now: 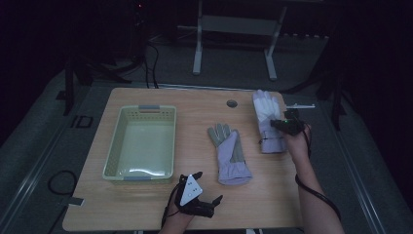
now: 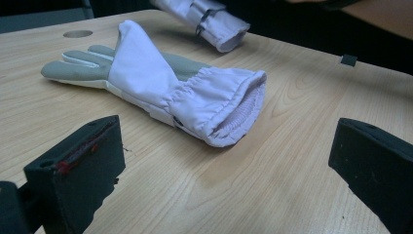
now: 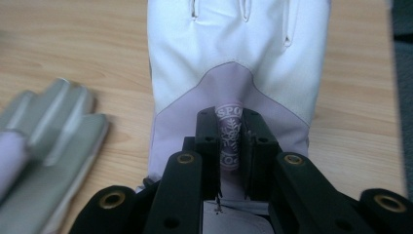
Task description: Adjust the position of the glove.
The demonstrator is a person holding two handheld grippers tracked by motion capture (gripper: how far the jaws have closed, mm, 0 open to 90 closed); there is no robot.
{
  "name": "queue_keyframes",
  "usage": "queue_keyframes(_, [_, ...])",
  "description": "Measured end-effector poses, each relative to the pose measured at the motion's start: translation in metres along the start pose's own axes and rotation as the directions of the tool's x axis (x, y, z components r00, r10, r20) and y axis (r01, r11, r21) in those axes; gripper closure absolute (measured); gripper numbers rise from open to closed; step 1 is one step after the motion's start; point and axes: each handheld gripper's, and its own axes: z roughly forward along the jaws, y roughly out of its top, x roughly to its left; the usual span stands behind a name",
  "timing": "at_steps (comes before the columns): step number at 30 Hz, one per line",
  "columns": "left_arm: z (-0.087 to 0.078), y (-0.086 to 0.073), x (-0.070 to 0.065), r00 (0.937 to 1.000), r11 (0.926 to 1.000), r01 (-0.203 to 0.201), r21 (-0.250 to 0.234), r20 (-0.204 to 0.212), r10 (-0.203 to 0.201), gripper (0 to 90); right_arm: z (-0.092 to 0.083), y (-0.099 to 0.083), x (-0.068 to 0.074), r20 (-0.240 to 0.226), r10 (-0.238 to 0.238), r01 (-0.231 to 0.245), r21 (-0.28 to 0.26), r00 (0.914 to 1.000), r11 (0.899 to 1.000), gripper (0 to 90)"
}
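On the light wooden table, the right gripper is clenched on a pinched-up fold of a white and lilac fabric glove with a printed round badge on its back. The fold stands between the two black jaws, which press on it from both sides just below the white finger part. In the high view this glove lies at about two o'clock from the table's middle, its fingers pointing to twelve o'clock, with the right gripper over its cuff end.

A second lilac fabric glove with grey fingers lies flat near the middle of the table, at about nine o'clock from the held glove and apart from it. Its gathered cuff points to six o'clock.

The left gripper sits at the near edge of the table, at about seven o'clock from the second glove. In the left gripper view its jaws stand wide apart with nothing between them, and the grey-fingered glove lies ahead of them, cuff opening nearest.

A pale green plastic basket with a perforated wall stands at nine o'clock on the table, well apart from both gloves.
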Motion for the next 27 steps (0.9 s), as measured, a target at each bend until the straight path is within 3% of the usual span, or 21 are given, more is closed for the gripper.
queue_keyframes(5, [0.001,0.000,-0.001,0.9999,0.9999,-0.008,0.007,0.007,0.008,0.0,-0.035,0.001,0.010,0.012,0.031,-0.031,-0.028,0.9994,0.999,79.8])
queue_keyframes(6, [0.001,0.000,-0.001,0.9999,0.9999,-0.008,0.007,0.007,0.008,0.0,-0.035,0.001,0.010,0.012,0.031,-0.031,-0.028,0.9994,0.999,79.8])
queue_keyframes(10, [0.001,0.000,-0.001,0.9998,0.9999,-0.015,0.009,0.013,0.015,0.0,-0.059,-0.005,0.018,0.041,0.075,-0.073,-0.046,0.9964,0.996,79.7])
queue_keyframes(13, [0.001,0.001,-0.002,0.9997,0.9998,-0.019,0.011,0.015,0.019,0.0,-0.071,-0.019,0.024,0.092,0.098,-0.090,-0.083,0.9909,0.992,79.7])
queue_keyframes(21, [0.001,0.001,-0.002,0.9996,0.9995,-0.025,0.017,0.016,0.025,0.0,-0.084,-0.052,0.028,0.111,0.173,-0.166,-0.063,0.9787,0.984,79.5])
queue_keyframes(27, [0.001,0.001,-0.001,0.9996,0.9998,-0.018,0.013,0.022,0.018,0.0,-0.077,-0.071,0.027,0.116,0.202,-0.200,-0.029,0.9724,0.979,79.2])
